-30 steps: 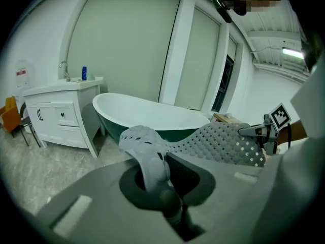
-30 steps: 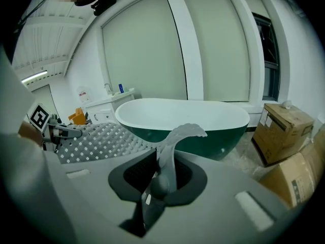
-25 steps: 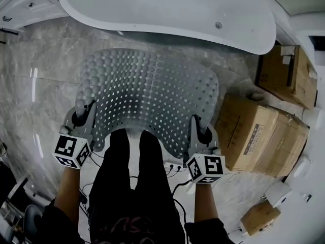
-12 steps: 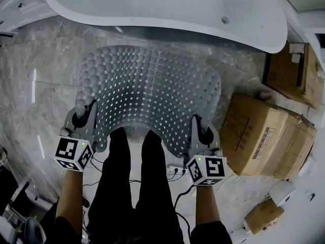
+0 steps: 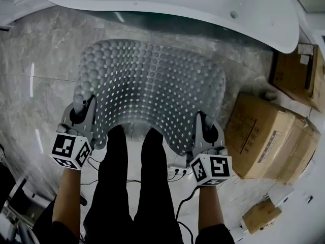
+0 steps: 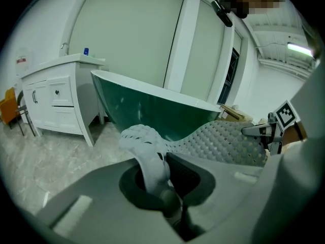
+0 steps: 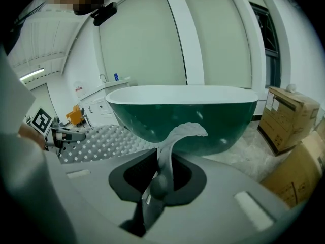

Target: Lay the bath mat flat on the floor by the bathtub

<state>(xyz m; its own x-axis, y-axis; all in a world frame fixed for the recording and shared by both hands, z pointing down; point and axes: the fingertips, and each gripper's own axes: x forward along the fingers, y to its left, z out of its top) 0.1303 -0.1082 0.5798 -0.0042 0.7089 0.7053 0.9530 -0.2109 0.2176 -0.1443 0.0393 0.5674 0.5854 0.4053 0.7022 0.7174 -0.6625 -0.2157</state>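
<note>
2 tongs hold the pale grey, bumpy, perforated rubber bath mat (image 5: 152, 85) by its near corners. The left tongs (image 5: 82, 108) are clamped narrow on the left corner, which curls up between the jaws, and the right tongs (image 5: 202, 123) pinch the right corner likewise. The mat is spread between them over the grey marble floor (image 5: 40, 75), its far edge close to the white oval bathtub (image 5: 167, 4) with a green outer wall. Whether that edge touches the floor cannot be told. Brown cardboard boxes (image 5: 264, 136) stand just right of the mat.
</note>
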